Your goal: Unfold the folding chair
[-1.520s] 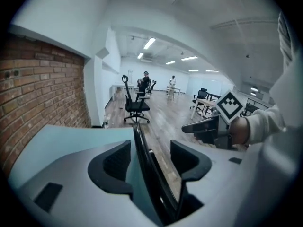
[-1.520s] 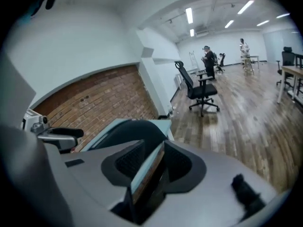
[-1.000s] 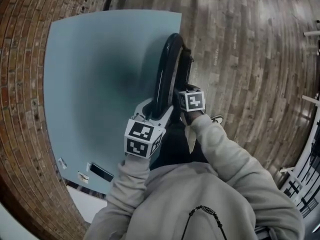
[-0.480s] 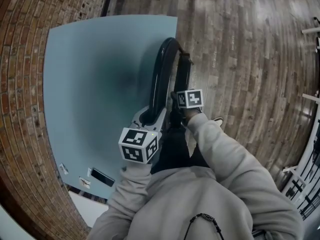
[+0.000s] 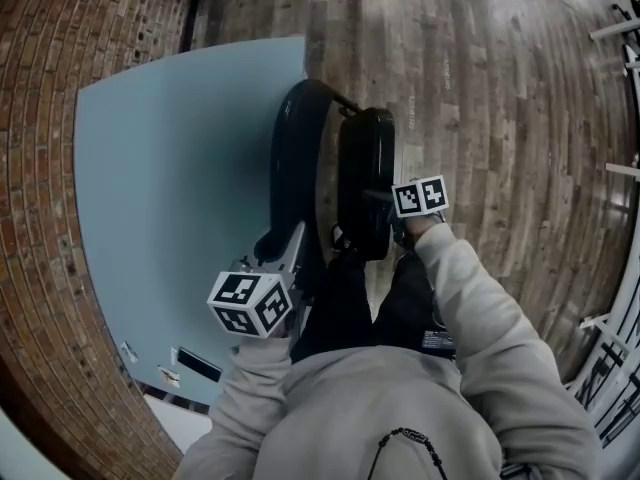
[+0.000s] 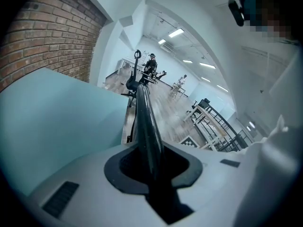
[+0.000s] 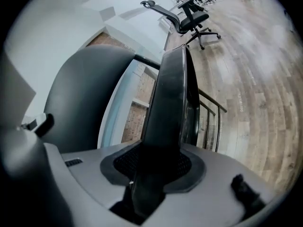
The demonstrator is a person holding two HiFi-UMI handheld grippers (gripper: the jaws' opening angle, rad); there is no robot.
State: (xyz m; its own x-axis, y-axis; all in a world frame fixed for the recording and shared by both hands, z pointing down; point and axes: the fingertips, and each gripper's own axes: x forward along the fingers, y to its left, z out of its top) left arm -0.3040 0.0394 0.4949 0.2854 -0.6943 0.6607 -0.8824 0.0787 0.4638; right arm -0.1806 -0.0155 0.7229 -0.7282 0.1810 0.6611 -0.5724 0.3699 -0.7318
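Left hand-held gripper [image 5: 296,250] closing on backrest [image 5: 289,158], right hand-held gripper [image 5: 384,206] on seat [image 5: 365,163], newly parted.

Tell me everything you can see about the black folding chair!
The folding chair is glossy black, maybe plastic or vinyl, with thin dark rods. It stands on the wooden floor beside a pale blue panel, partly opened: two curved slabs apart in a V. The left claw is closing on the thinner slab's edge, the right claw on the thicker one.
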